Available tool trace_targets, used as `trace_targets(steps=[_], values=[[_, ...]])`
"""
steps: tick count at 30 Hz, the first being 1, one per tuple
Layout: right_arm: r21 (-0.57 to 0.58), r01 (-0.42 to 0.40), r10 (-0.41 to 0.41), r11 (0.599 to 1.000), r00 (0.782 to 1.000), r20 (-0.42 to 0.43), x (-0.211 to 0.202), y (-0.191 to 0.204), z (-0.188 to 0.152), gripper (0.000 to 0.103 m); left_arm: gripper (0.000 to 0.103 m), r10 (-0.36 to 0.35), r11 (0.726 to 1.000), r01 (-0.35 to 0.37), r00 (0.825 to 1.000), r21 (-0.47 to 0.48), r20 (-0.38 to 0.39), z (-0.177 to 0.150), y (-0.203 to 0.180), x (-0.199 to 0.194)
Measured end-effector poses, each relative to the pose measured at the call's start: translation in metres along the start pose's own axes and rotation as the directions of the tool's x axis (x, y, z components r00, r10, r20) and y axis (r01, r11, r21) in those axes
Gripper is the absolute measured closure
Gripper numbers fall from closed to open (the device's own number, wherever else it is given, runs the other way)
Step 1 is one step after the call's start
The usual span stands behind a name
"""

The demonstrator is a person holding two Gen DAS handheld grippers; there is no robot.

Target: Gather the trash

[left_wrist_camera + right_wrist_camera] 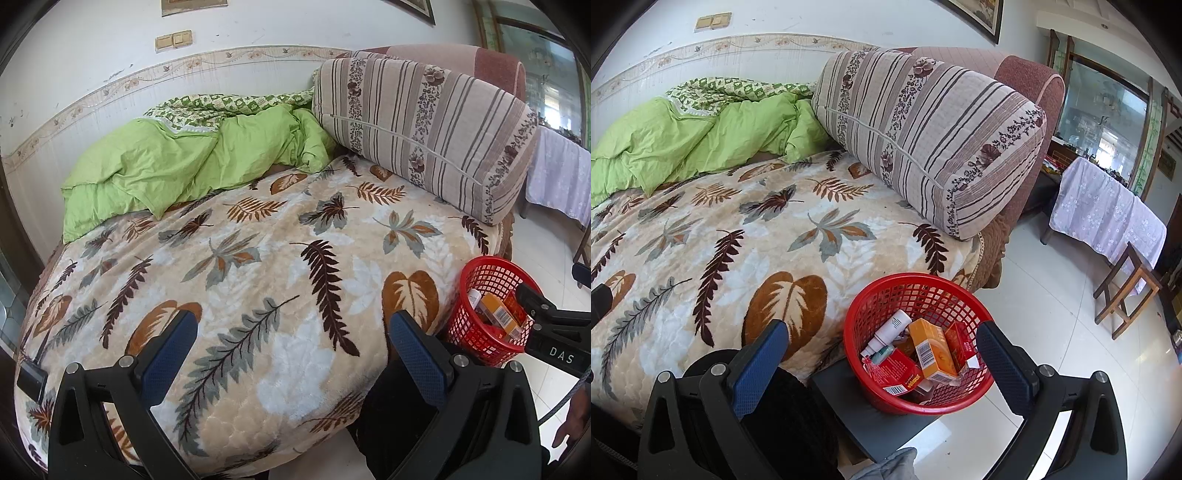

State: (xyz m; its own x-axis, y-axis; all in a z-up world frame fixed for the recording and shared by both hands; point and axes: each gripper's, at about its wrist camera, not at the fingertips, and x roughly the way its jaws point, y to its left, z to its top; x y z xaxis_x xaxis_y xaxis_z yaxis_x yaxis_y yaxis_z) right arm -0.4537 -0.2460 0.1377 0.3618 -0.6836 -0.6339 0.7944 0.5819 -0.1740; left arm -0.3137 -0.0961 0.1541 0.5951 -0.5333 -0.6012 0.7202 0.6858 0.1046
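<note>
Sitting on a dark low worktop (871, 417) just beside the near right corner of the bed (738, 236), the red mesh basket (886, 295) holds the collected trash: a white tube (892, 328), an orange carton (929, 350) with a barcode, and red packets (897, 373) crowded together at the bottom. In the left wrist view the same basket (484, 280) shows at the right edge.

The right tongs (882, 354) are spread wide and empty, hovering above the basket's near rim, touching nothing. The left tongs (291, 347) are likewise released and empty, over the leaf-patterned blanket (258, 258) that covers the bed.

At the far left of the bed lies a crumpled green quilt (166, 166); at the far right a striped floral bolster (424, 129) leans against a reddish headboard (1030, 85). White tiled floor (1052, 314) spreads to the right, with a wooden stool (1126, 291) and a table under a pale lilac cloth (1104, 210) beyond.
</note>
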Motion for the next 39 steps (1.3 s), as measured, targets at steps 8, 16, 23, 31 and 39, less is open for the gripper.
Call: trace_targets(steps=[8,16,23,31,39], values=[[0.001,0.0,0.0,1.0,1.0,0.002,-0.002,0.001,-0.001,0.001,0.0,0.002,1.0,-0.002,1.0,0.001,0.0,-0.001,0.0,0.0],[-0.004,-0.007,0.007,1.0,1.0,0.007,-0.006,0.002,-0.001,0.001,0.0,0.0,1.0,0.0,1.0,0.001,0.002,-0.001,0.0,-0.001],[-0.009,-0.009,0.009,1.0,1.0,0.008,-0.006,0.002,0.0,0.001,0.0,0.0,1.0,0.0,1.0,0.001,0.003,-0.002,0.001,-0.001],[-0.023,-0.011,0.011,1.0,1.0,0.006,-0.004,0.005,0.001,0.001,0.0,-0.006,1.0,0.006,1.0,-0.01,-0.006,0.001,0.002,-0.001],[-0.093,-0.056,0.055,0.994,0.998,-0.012,0.008,0.026,0.024,0.001,0.0,-0.014,0.994,0.006,0.997,-0.11,-0.07,-0.001,0.033,0.021]])
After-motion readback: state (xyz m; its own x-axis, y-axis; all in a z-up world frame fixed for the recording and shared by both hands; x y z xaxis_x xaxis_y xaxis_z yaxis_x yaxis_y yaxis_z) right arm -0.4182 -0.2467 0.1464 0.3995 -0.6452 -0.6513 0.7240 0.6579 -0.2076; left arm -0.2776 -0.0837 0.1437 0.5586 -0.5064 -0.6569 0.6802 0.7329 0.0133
